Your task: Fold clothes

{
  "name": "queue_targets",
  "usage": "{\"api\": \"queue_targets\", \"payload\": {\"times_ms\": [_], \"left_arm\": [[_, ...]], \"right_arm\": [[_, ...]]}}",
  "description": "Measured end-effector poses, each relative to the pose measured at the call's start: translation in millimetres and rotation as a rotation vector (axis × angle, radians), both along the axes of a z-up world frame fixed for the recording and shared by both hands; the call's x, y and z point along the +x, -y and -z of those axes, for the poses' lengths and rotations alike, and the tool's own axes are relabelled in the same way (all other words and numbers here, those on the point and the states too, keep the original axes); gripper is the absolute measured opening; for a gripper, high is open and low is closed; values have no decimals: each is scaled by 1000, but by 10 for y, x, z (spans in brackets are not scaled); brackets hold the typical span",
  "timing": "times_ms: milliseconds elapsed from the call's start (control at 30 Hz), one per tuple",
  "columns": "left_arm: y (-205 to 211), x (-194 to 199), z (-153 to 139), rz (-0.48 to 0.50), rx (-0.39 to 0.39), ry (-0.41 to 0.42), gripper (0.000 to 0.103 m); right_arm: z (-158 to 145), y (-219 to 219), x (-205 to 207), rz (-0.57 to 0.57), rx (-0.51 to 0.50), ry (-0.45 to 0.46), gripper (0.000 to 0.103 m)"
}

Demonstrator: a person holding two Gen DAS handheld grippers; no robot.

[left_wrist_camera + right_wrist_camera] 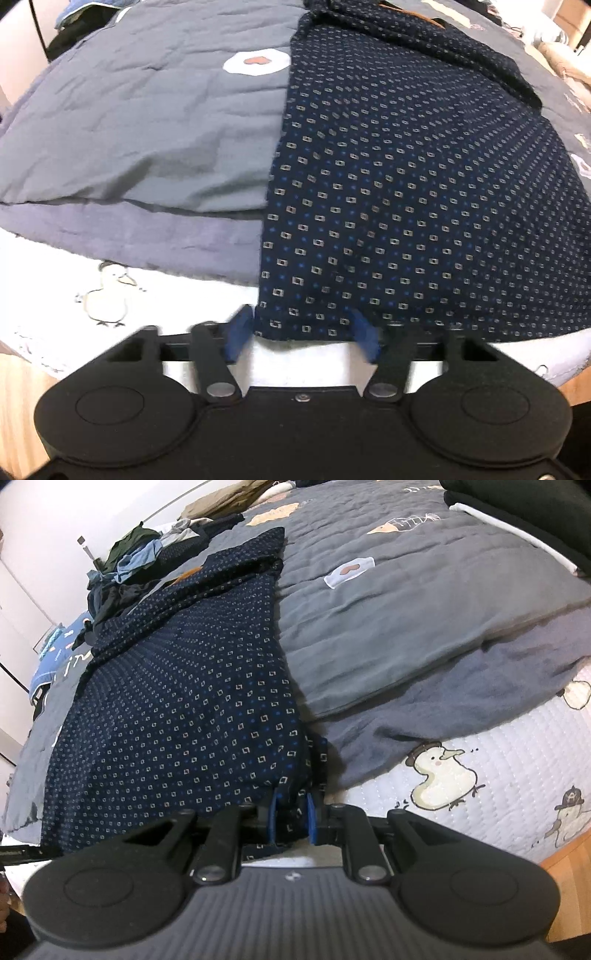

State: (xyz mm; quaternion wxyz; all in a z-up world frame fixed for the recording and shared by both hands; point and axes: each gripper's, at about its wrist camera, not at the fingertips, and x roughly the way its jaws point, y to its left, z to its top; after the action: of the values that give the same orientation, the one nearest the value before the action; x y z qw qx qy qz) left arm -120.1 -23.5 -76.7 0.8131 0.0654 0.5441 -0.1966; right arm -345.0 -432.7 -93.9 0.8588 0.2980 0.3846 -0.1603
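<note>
While the navy dotted shirt [406, 177] lies spread lengthwise on the grey quilt [129, 122], hem hanging over the near edge of the bed, folding looks barely begun: far end near the collar is bunched, with one flap lying diagonally over the body, main panel is flat, no clean fold made yet. My read: current step is grabbing the two hem corners, then carrying the hem toward the collar; all real folds still left

Left gripper [301, 334]: blue fingers [240, 332] partly open, straddling the hem's left corner; cloth sits between them, but pads don't look clamped on it, slight blur there

Right gripper [291, 818]: fingers nearly closed, pinching a bunched bit of the hem's right corner between the blue pads [273, 816]; fabric visibly gathered in the gap

Pile of unfolded clothes [129, 565] waits at the far side of the bed. White duck-print mattress cover [498, 775] is exposed at the near edge under the quilt
</note>
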Motion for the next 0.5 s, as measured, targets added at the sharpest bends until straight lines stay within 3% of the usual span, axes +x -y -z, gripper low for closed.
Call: {"api": "queue_targets", "payload": {"times_ms": [33,100,500], "left_arm": [[-19,2,-15,-5,-16,3,17],[-56,5,-44,-15,-47,8,7],[-352,42,-475,-90,-220,79,6]], "right_arm": [[-4,-4,-1,-2,1,3,16],[-14,-14,-3,-8,11,15,16],[-235,189,-246,104,159,261,14]]}}
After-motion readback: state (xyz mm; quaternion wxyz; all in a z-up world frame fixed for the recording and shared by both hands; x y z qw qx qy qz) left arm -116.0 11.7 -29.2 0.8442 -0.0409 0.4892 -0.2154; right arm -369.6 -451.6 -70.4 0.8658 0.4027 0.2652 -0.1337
